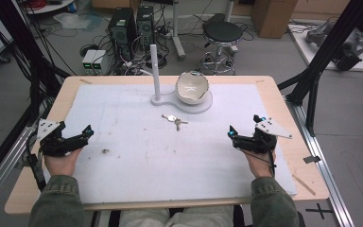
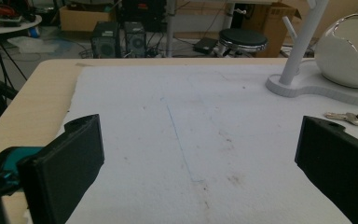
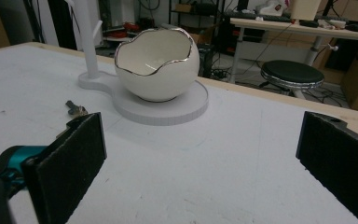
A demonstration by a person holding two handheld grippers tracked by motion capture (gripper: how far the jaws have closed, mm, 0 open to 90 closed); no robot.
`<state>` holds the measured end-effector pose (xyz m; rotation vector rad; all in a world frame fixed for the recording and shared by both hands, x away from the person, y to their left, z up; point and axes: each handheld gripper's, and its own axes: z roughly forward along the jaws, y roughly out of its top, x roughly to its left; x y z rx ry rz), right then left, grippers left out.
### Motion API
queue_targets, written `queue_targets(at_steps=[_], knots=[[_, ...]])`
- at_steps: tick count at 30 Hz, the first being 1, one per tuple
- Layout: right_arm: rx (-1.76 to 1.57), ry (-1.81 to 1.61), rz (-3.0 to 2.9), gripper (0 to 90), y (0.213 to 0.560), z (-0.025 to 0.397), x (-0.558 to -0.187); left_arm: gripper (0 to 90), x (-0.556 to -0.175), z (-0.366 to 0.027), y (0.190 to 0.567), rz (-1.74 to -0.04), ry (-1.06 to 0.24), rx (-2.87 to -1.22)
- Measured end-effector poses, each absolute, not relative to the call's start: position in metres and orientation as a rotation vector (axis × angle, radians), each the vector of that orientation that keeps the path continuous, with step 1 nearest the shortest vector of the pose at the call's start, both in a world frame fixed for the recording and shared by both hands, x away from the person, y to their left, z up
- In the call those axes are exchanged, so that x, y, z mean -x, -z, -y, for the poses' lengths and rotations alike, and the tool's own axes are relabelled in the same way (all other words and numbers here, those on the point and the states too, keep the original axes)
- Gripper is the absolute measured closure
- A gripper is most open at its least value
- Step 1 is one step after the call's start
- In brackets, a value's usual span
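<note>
Resting at the near left and near right of the bench, our left gripper (image 1: 89, 131) and right gripper (image 1: 230, 132) both stand with jaws spread wide and nothing between them.

Item in hand: the keys (image 1: 174, 120), a small bunch on a ring, lying flat on the white mat (image 1: 137, 161) toward the far middle of the bench, just in front of the white stand (image 1: 189, 106). We judge them the nearest thing to both grippers, roughly midway between the two.

Item: egg-shaped bowl (image 1: 192, 87), gold-rimmed, seated on the round pad of the stand; a peg post (image 1: 155, 71) rises from the stand's left lobe.

Progress, as we judge it: nothing begun. Keys untouched, bowl empty as far as we see; the reach, the grasp and any placing are all left.

Room: the mat between grippers and keys lies open, with only a small dark fleck (image 1: 106, 151) near the left gripper. Far edge crowded by stand and post; side edges near each hand.
</note>
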<state>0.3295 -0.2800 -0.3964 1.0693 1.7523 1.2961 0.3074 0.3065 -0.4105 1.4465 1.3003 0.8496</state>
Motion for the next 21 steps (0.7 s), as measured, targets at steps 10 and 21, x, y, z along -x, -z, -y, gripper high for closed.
queue_targets(at_steps=[10, 21], knots=[[-1.077, -1.286, -1.762, 0.4, 0.3969, 0.2804, -0.3299, 1.7, -0.3080, -0.3058, 0.4110, -1.299, -0.838, -1.453], [-1.092, -1.292, -1.747, 0.4, 0.3956, 0.2821, -0.3279, 1.7, -0.3089, -0.3051, 0.4119, -1.301, -0.828, -1.456]])
